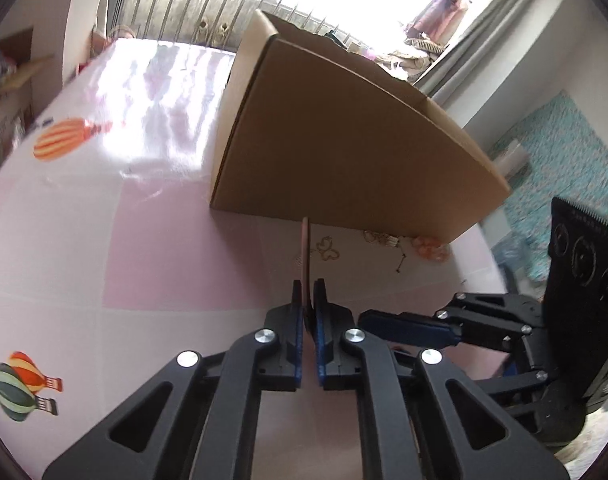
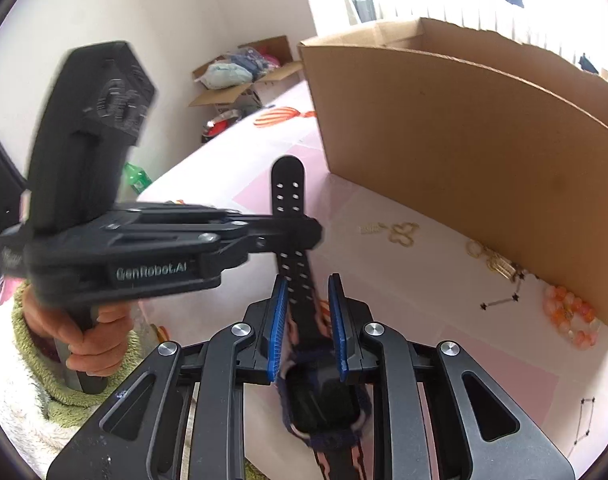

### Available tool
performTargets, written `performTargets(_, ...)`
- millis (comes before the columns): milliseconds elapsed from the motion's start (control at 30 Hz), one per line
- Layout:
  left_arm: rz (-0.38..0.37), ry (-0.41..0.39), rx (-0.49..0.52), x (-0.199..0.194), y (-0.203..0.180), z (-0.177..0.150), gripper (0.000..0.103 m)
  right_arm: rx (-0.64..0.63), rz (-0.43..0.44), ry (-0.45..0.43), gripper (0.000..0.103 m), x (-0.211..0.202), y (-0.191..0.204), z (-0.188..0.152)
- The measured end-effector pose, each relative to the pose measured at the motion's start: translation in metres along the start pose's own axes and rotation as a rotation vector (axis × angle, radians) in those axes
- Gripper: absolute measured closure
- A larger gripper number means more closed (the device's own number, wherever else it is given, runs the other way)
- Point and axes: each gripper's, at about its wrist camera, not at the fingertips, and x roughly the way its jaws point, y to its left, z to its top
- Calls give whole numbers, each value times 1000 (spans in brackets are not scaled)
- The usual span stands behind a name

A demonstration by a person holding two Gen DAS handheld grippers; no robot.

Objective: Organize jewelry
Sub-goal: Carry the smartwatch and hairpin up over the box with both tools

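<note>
A black watch [image 2: 324, 396] with a perforated strap [image 2: 288, 184] and pink underside lies between the blue pads of my right gripper [image 2: 306, 292]. Slim gaps show beside the strap, so the jaws stand open around it. My left gripper [image 2: 304, 232] reaches in from the left and is shut on the strap's middle. In the left wrist view the strap [image 1: 305, 248] shows edge-on as a thin pink strip rising from my left gripper [image 1: 308, 288]. The right gripper's finger [image 1: 388, 322] is at its right.
An open cardboard box [image 2: 444, 140] stands just behind on the pink table [image 1: 164, 260]. Along its base lie a gold butterfly piece [image 2: 402, 234], gold earrings [image 2: 492, 260], a black star chain [image 2: 500, 302] and an orange bead bracelet [image 2: 572, 316]. A hand [image 2: 92, 344] holds the left gripper's handle.
</note>
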Motion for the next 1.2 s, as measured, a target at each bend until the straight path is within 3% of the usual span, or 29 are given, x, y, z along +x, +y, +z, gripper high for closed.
performTargets(33, 39, -3, 35, 1, -4, -1, 99, 21, -23, 12, 70, -1, -3, 0)
performTargets(233, 183, -17, 136, 6, -14, -9, 99, 225, -85, -3, 63, -49, -36, -21)
performTargets(433, 223, -15, 140, 9, -13, -12, 99, 466, -88, 26, 61, -85, -64, -65)
performTargets(700, 270, -16, 171, 15, -23, -17, 98, 721, 77, 40, 62, -77, -76, -103)
performTargets(967, 281, -17, 170, 15, -24, -17, 98, 715, 133, 45, 62, -68, -61, -97)
performTargets(1200, 281, -17, 173, 14, -24, -18, 98, 841, 315, 2, 79, -58, -65, -107)
